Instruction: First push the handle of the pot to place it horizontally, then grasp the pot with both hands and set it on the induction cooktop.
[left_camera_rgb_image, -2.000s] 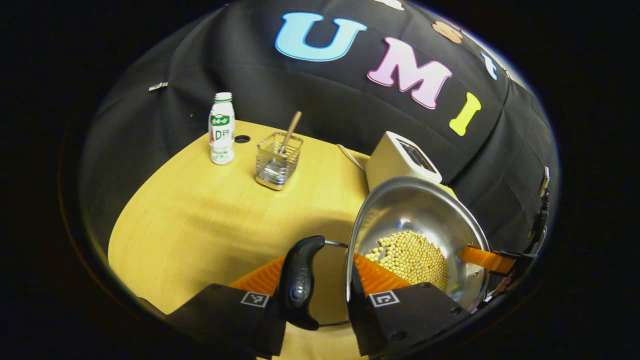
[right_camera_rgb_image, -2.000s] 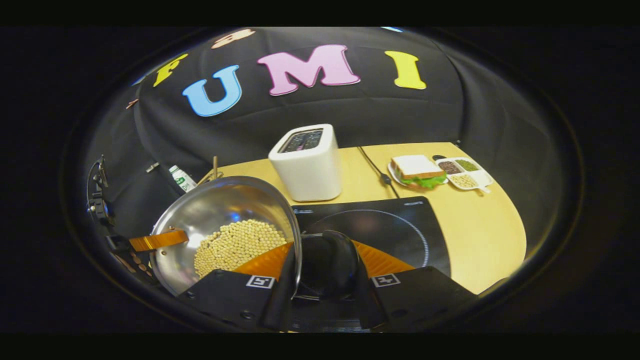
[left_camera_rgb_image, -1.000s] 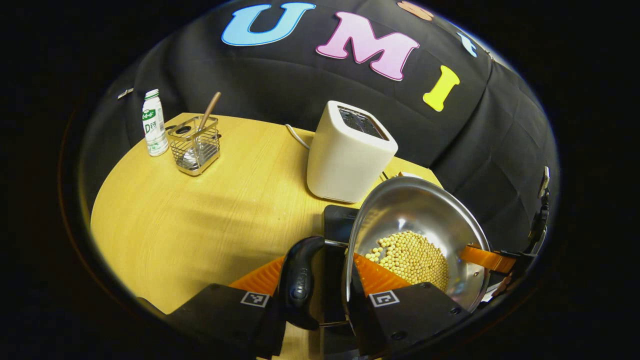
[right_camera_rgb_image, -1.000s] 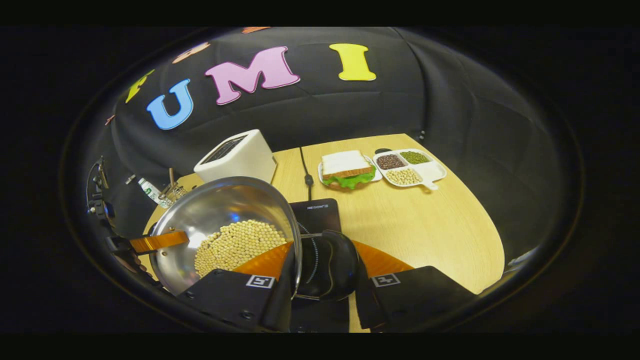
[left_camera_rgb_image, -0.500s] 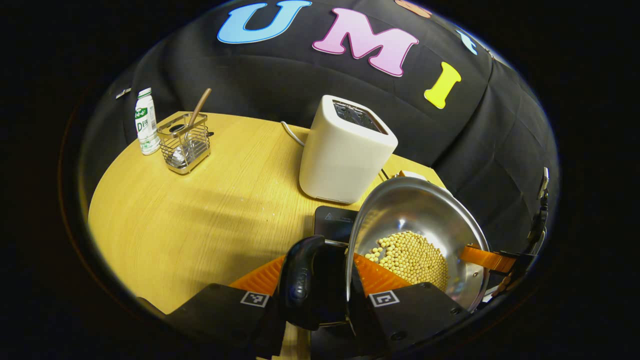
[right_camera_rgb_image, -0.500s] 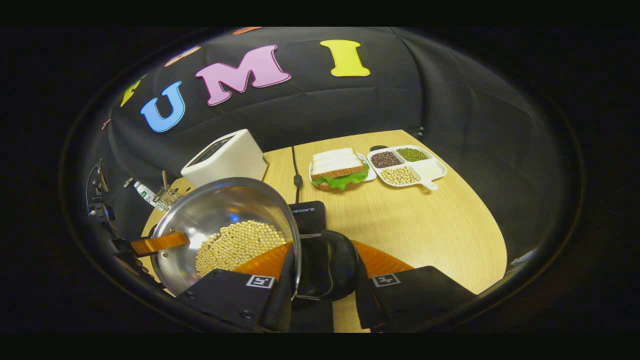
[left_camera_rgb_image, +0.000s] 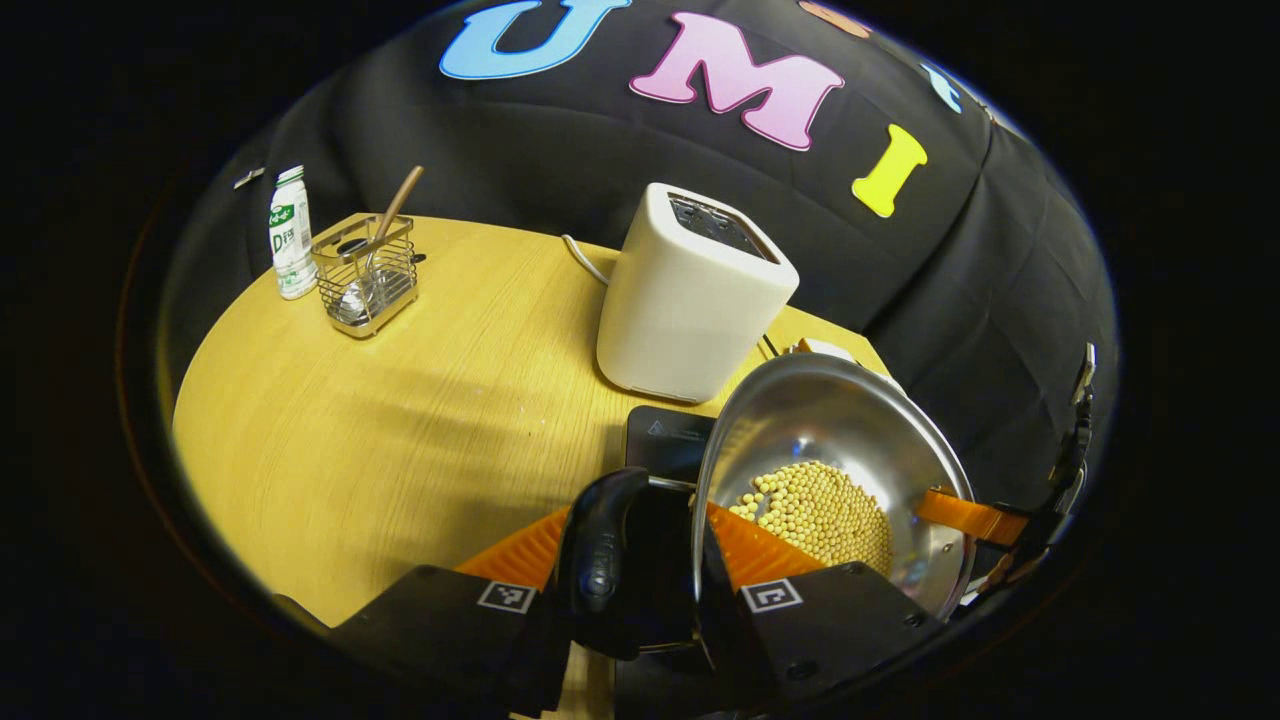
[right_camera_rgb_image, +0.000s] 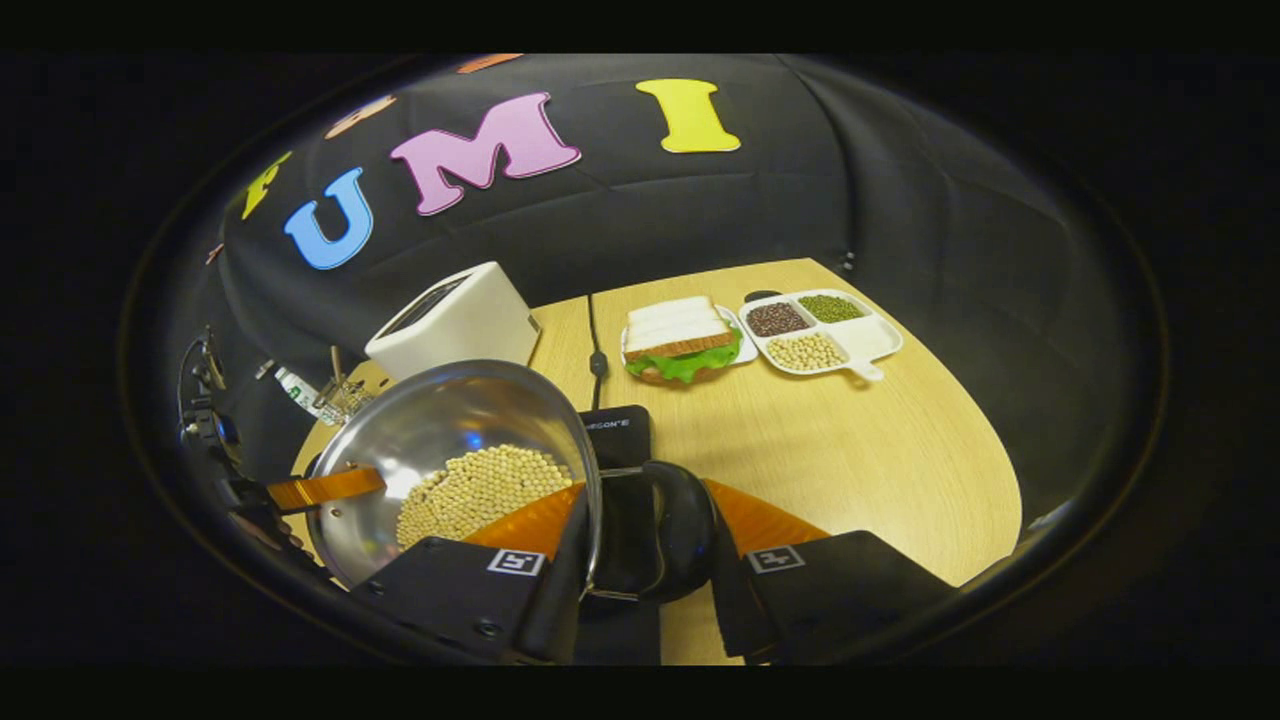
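A steel pot (left_camera_rgb_image: 840, 430) with soybeans in it is held from both sides. My left gripper (left_camera_rgb_image: 640, 530) is shut on the pot: one orange finger is inside the wall and the other is outside the black side handle (left_camera_rgb_image: 598, 560). My right gripper (right_camera_rgb_image: 645, 500) is shut the same way on the opposite black handle (right_camera_rgb_image: 662, 535) of the pot (right_camera_rgb_image: 450, 420). Each view shows the other gripper's orange finger at the far rim. The black induction cooktop (left_camera_rgb_image: 668, 442) (right_camera_rgb_image: 614, 432) lies directly under the pot. I cannot tell if the pot touches it.
A white toaster (left_camera_rgb_image: 690, 300) stands just behind the cooktop, its cable trailing back. A wire basket (left_camera_rgb_image: 368, 275) with a spoon and a bottle (left_camera_rgb_image: 290, 235) sit far left. A sandwich plate (right_camera_rgb_image: 680, 340) and a divided bean dish (right_camera_rgb_image: 820, 335) sit at the back right of the wooden table (right_camera_rgb_image: 850, 460).
Both grippers carried the pot rightward across the table until it was over the cooktop, near the toaster. In the last half second it barely shifted. Both grips held.
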